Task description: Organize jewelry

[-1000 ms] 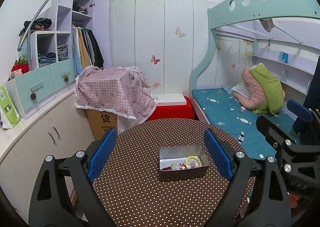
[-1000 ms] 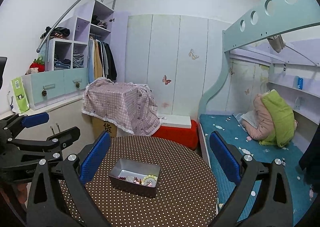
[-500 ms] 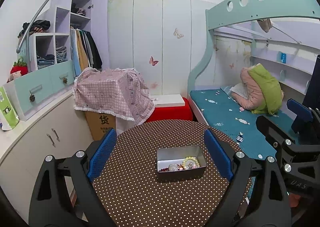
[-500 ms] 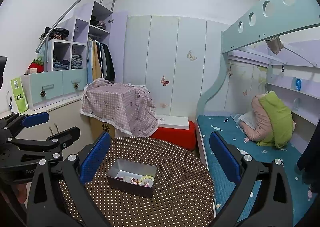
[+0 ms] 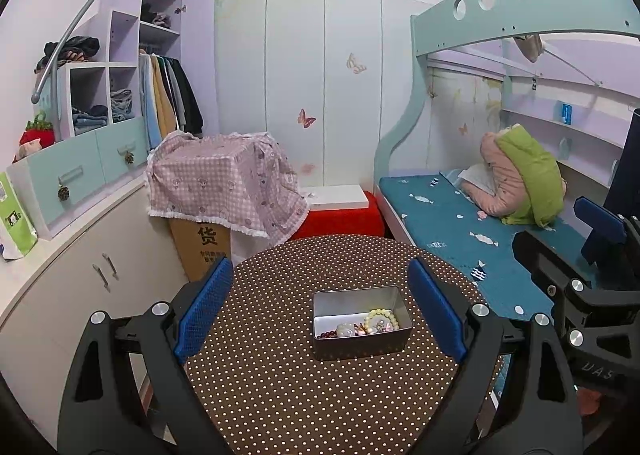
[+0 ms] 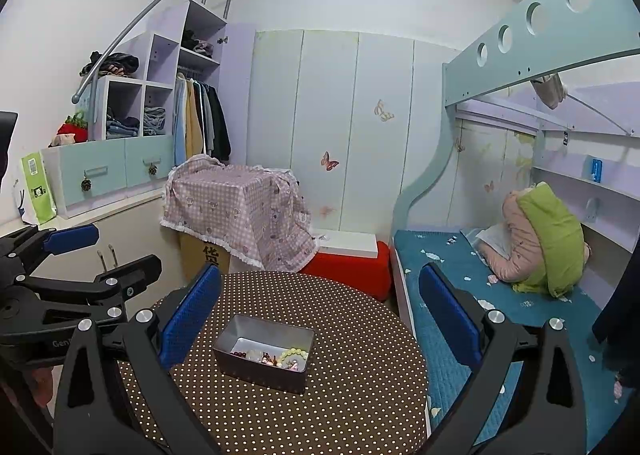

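Note:
A grey metal tin [image 5: 360,345] [image 6: 260,369] sits open on a round brown polka-dot table [image 5: 280,395] [image 6: 360,375]. It holds a pale green bead bracelet [image 5: 382,319] [image 6: 294,355], a dark red bead string [image 5: 326,333] and other small jewelry. My left gripper [image 5: 320,311] is open and empty, held above the table, short of the tin. My right gripper [image 6: 320,319] is open and empty, above the table to the right of the left one. The right gripper shows at the right edge of the left wrist view [image 5: 576,255], and the left gripper at the left edge of the right wrist view [image 6: 104,259].
A bunk bed with a teal mattress [image 5: 460,223] stands right of the table. A red box [image 5: 340,219] and a cardboard box under pink checked cloth [image 5: 224,183] stand behind it. White cabinets [image 5: 80,267] run along the left wall.
Both grippers have tilted slightly, so the tin sits a little lower in both views. Both stay open and empty. The tin has not moved on the table.

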